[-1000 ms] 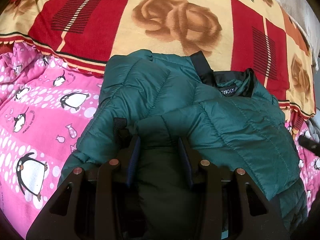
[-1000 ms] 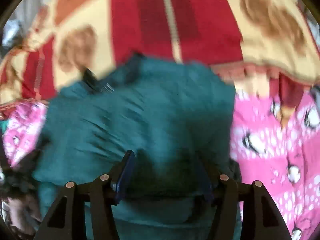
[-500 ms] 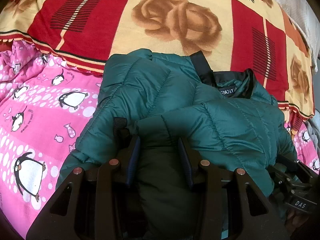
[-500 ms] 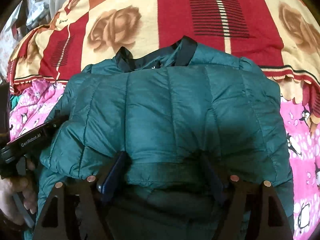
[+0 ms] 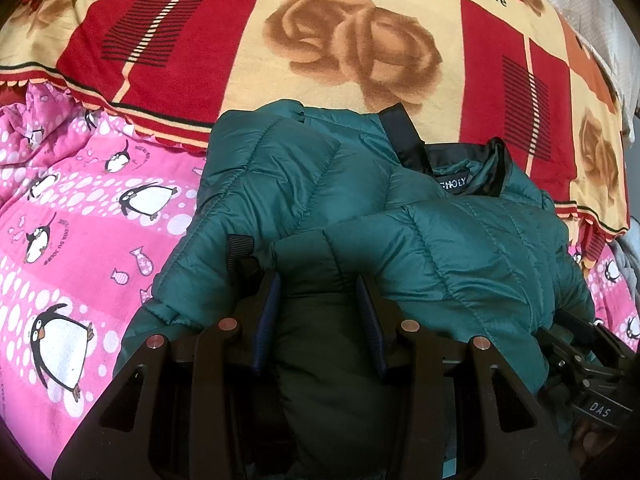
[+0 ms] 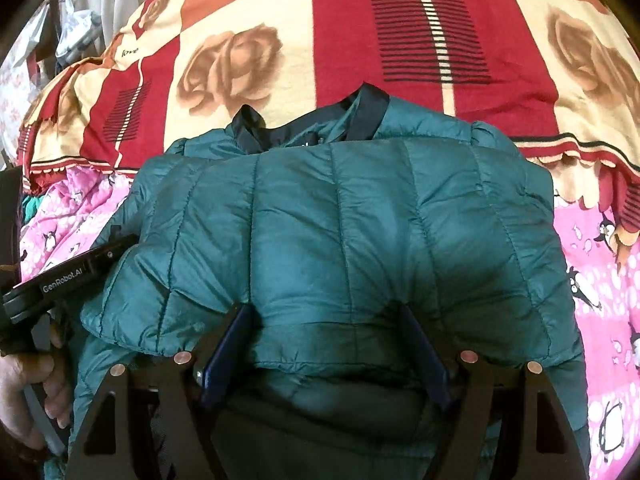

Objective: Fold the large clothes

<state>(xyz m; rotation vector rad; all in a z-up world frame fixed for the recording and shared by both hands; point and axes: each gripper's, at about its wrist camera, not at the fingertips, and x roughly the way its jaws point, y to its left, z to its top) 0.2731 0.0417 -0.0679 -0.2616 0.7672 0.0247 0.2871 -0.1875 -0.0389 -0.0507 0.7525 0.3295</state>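
Green puffer jacket (image 6: 340, 232) folded, near hem hidden behind right gripper (image 6: 324, 344) fingers

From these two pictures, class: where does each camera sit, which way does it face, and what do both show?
Left wrist: on the left gripper, looking down along its fingers at the green jacket they pinch; the right gripper shows at the right edge.
Right wrist: on the right gripper, fingers spread around the jacket's hem; the left hand shows.
Shared: jacket, rose blanket, penguin sheet.
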